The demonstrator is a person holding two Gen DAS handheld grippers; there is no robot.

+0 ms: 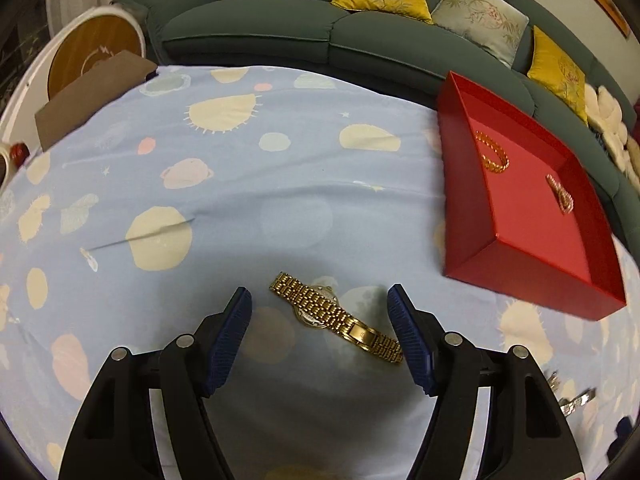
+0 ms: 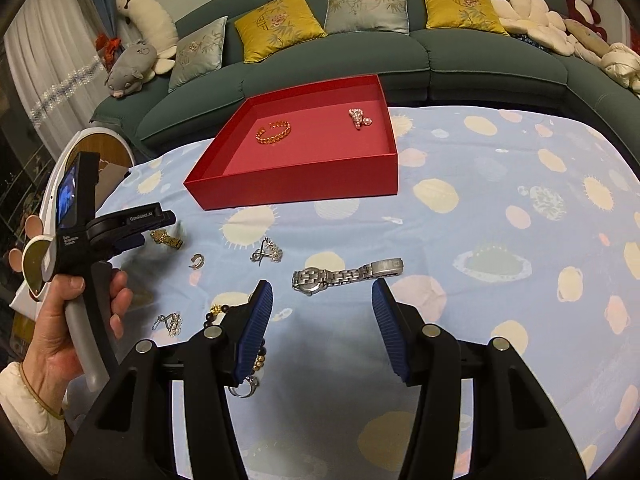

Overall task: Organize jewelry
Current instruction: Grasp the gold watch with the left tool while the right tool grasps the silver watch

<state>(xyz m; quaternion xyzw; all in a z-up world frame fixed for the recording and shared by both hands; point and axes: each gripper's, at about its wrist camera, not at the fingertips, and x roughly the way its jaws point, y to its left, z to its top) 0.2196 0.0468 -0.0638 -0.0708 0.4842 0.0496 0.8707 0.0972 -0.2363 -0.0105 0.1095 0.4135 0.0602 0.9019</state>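
Your left gripper (image 1: 319,312) is spread wide around the shiny gold metal watch (image 1: 334,316) on the blue spotted cloth (image 1: 280,160), not squeezing it. Your right gripper (image 2: 322,306) is spread too, holding nothing, with the silver metal watch (image 2: 344,276) at its 12 o'clock. Careful: the gold watch lies slanted, so it could slip out before reaching the red cardboard tray (image 1: 472,184) at 2 o'clock.

**Legible markings**

Only one marking can be read. In the right wrist view, the left gripper (image 2: 160,226) carries white lettering on the top of its black body, apparently "GenRobot.AI". A second block of small white print stands on the side of the same body; it is too small to read. The left wrist view shows no legible text.
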